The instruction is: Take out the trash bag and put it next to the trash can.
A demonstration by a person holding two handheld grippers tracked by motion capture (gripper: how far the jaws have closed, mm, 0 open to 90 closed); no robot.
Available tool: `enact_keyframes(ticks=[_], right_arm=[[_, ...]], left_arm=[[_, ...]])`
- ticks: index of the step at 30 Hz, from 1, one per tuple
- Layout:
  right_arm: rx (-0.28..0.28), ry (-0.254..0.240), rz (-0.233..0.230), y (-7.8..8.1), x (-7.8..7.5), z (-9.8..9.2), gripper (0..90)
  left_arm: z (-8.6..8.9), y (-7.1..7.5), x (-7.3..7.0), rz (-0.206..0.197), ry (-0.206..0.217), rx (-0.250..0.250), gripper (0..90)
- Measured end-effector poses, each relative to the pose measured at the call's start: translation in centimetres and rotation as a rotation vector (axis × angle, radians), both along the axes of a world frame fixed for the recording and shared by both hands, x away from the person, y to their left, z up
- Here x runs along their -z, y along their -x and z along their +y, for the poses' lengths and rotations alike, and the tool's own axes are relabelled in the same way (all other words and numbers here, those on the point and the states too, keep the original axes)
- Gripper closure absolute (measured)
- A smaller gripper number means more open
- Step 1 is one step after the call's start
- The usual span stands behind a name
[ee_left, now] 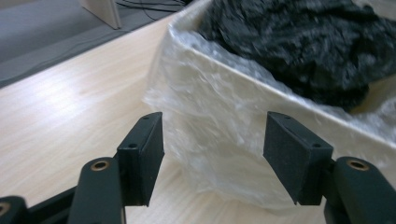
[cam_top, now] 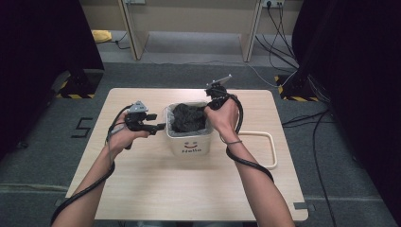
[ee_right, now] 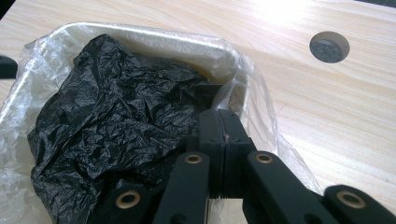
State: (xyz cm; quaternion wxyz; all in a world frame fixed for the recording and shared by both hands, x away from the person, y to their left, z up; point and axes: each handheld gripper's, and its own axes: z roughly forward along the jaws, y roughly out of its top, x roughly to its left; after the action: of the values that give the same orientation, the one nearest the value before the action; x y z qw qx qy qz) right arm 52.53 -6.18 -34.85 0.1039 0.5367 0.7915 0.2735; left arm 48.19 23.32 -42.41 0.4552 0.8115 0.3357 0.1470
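Note:
A white bin (cam_top: 190,144) with a smiley and "Hello" on its front stands mid-table. It is lined with clear plastic film (ee_left: 210,107) and holds a crumpled black bag (cam_top: 188,117). My left gripper (cam_top: 161,126) is at the bin's left side; its jaws stand open (ee_left: 212,140) just in front of the film draped over the wall, not pressing it. My right gripper (cam_top: 206,108) reaches over the bin's right rim. Its jaws are shut (ee_right: 220,116), tips at the edge of the black bag (ee_right: 116,107) beside the film (ee_right: 261,107). I cannot tell whether film is pinched between them.
A white rounded loop (cam_top: 265,146) lies on the wooden table (cam_top: 142,189) right of the bin. A round cable hole (ee_right: 329,46) sits in the tabletop beyond the bin. Desk legs and floor cables (cam_top: 279,33) are behind the table.

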Motion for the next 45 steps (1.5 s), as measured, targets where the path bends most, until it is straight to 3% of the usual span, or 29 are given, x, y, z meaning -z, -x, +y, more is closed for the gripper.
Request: enact_keyframes(ticks=[1,4,9,20,26,32,45], right_arm=[[0.0,0.001,-0.001,0.0,0.0,0.0,89.6],[0.002,0.002,-0.001,0.0,0.0,-0.1,89.5],[0.006,0.001,0.003,0.0,0.1,-0.2,89.4],[0.0,0.002,0.006,0.1,0.3,0.1,89.3],[0.001,0.001,0.006,0.1,0.3,0.0,89.3],[0.0,0.0,0.006,0.1,0.3,0.0,89.4],[-0.003,-0.009,-0.017,0.4,-0.4,0.4,90.0]], left_arm=[[0.0,0.0,0.2,0.009,0.01,0.014,37.1],[-0.2,0.0,0.8,0.022,-0.019,0.066,37.6],[-0.4,-0.3,1.2,0.035,-0.037,0.094,42.3],[-0.9,-0.8,1.3,-0.019,-0.049,0.104,74.3],[-1.1,-0.6,1.0,-0.029,-0.016,0.081,89.6],[-1.0,-0.1,0.2,-0.067,-0.009,0.082,90.0],[-1.7,1.1,-3.6,-0.188,0.01,0.077,90.0]])
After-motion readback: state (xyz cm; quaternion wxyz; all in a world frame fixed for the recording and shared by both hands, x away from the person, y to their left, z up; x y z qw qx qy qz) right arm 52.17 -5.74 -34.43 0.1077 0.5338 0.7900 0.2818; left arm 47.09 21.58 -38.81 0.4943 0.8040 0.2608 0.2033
